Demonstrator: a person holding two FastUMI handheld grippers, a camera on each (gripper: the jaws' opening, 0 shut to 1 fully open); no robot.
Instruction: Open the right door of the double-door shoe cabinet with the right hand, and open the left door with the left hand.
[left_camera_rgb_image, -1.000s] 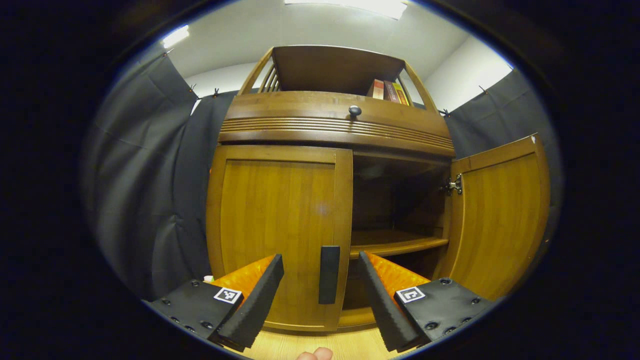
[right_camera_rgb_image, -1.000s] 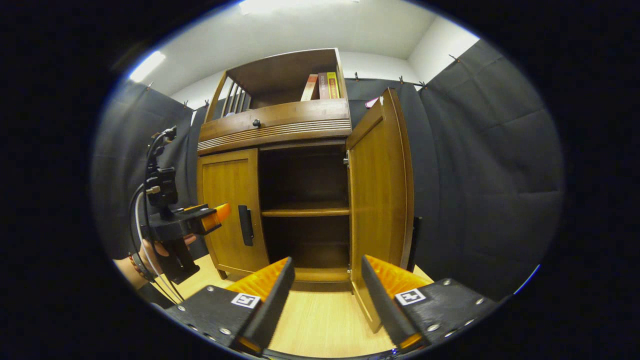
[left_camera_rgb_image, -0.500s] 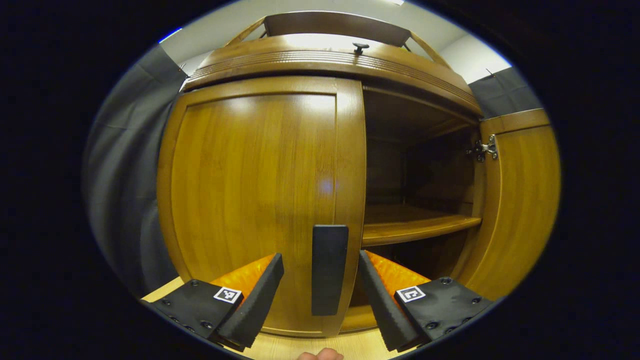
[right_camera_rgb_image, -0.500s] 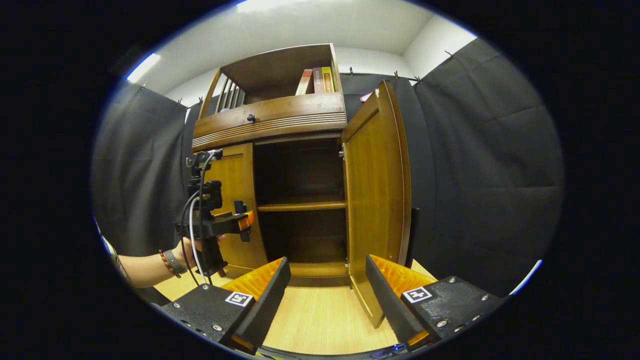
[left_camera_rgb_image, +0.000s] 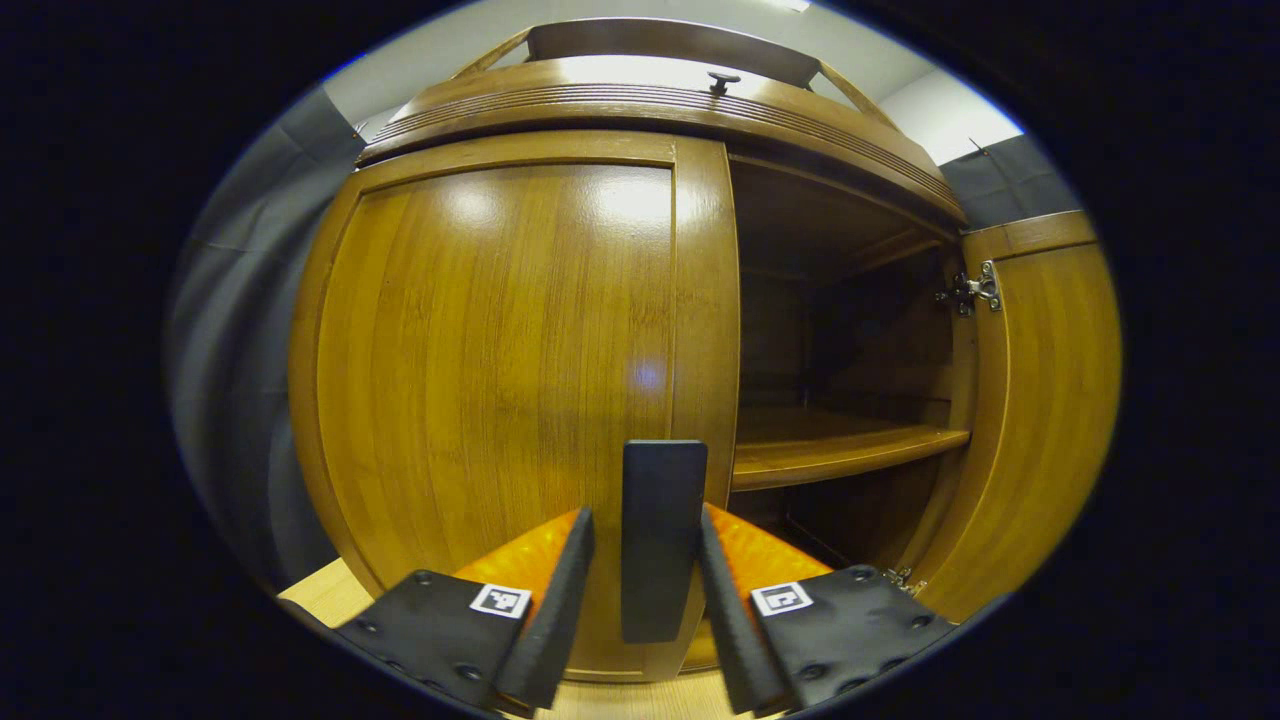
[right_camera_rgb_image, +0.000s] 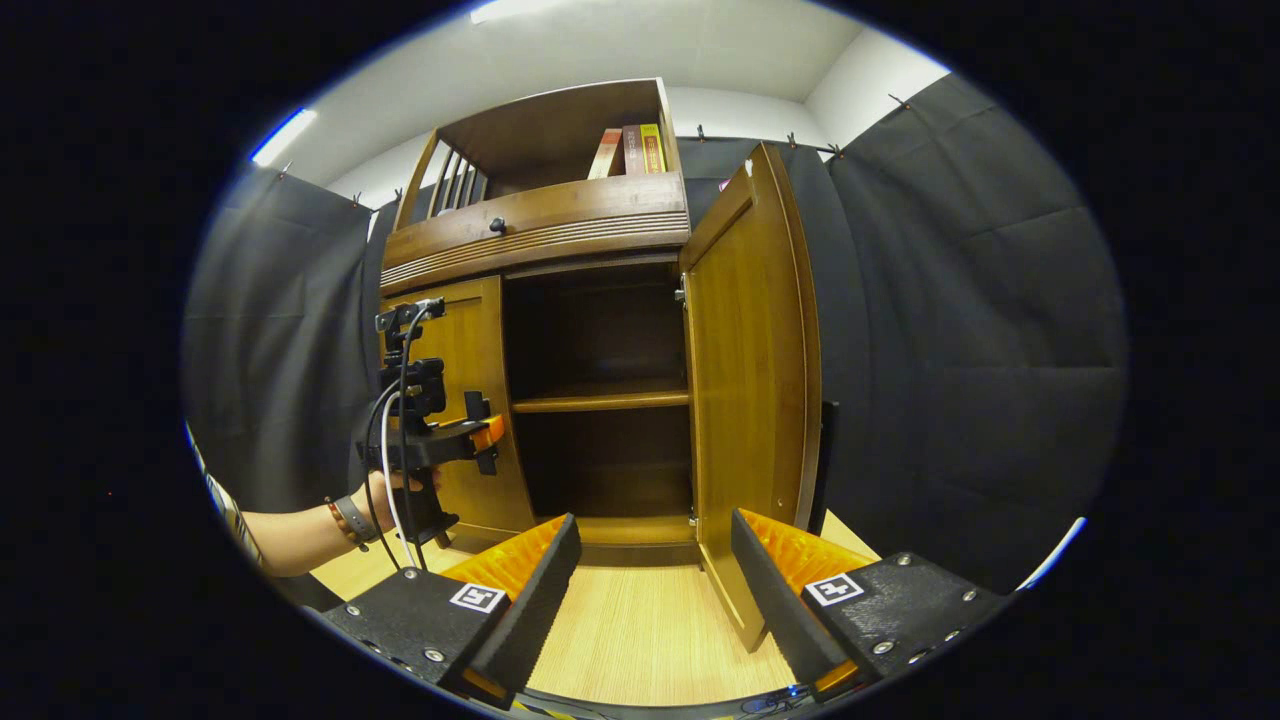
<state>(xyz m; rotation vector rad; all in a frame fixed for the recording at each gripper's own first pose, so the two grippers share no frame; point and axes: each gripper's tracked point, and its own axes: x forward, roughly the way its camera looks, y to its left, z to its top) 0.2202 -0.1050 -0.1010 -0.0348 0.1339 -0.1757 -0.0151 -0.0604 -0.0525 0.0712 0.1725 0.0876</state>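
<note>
Glossy amber-wood left door (left_camera_rgb_image: 500, 360), shut

Blk curtain walls (right_camera_rgb_image: 960, 300), wood floor (right_camera_rgb_image: 640, 640), ceiling lights (right_camera_rgb_image: 283, 135).

Light wooden floor (right_camera_rgb_image: 640, 640) carries the shoe cabinet (right_camera_rgb_image: 560, 230).

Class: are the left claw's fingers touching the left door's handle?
Cannot tell. In the left gripper view the left claw straddles the handle, its fingers close beside it, but neither contact nor a gap shows plainly.
</note>
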